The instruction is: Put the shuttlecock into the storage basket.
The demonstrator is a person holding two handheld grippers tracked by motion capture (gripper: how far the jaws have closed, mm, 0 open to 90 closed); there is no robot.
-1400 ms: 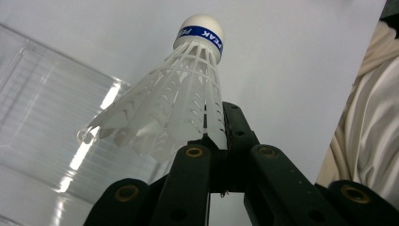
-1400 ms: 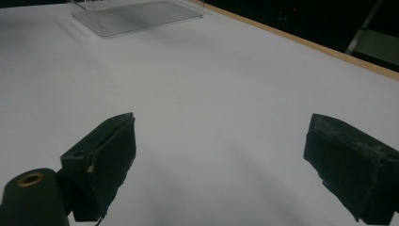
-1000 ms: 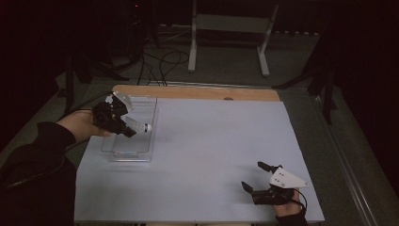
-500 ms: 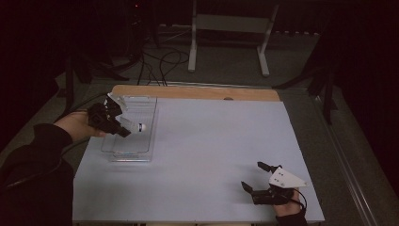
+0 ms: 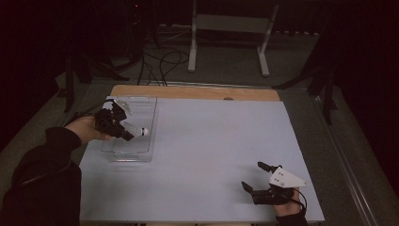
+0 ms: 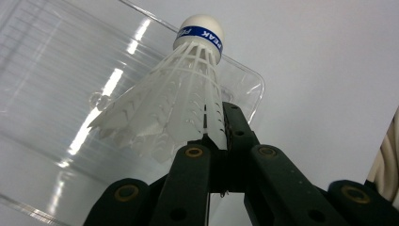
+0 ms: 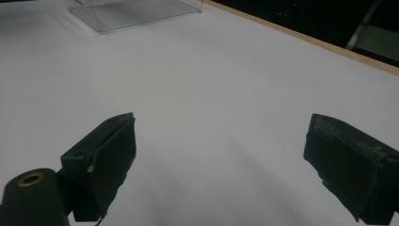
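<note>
A white shuttlecock (image 6: 179, 101) with a blue-banded cork tip is clamped by its skirt in my left gripper (image 6: 221, 141). In the high view the left gripper (image 5: 123, 132) holds the shuttlecock (image 5: 140, 132) over the clear plastic tray (image 5: 141, 106) at the table's left, cork pointing right. The tray's floor and rim (image 6: 56, 70) lie beneath the shuttlecock in the left gripper view. My right gripper (image 5: 256, 176) rests near the table's front right corner, jaws wide apart with nothing between them. In its own view the right gripper (image 7: 221, 155) frames bare white table.
The white tabletop (image 5: 211, 141) has a wooden strip (image 5: 197, 92) along its far edge. Beyond it stand a metal stand (image 5: 228, 37) and cables (image 5: 164, 59) on the dark floor. The clear tray (image 7: 131, 12) sits far off in the right gripper view.
The left gripper with the shuttlecock has shifted slightly left and lower over the tray. The right gripper has stayed still.
</note>
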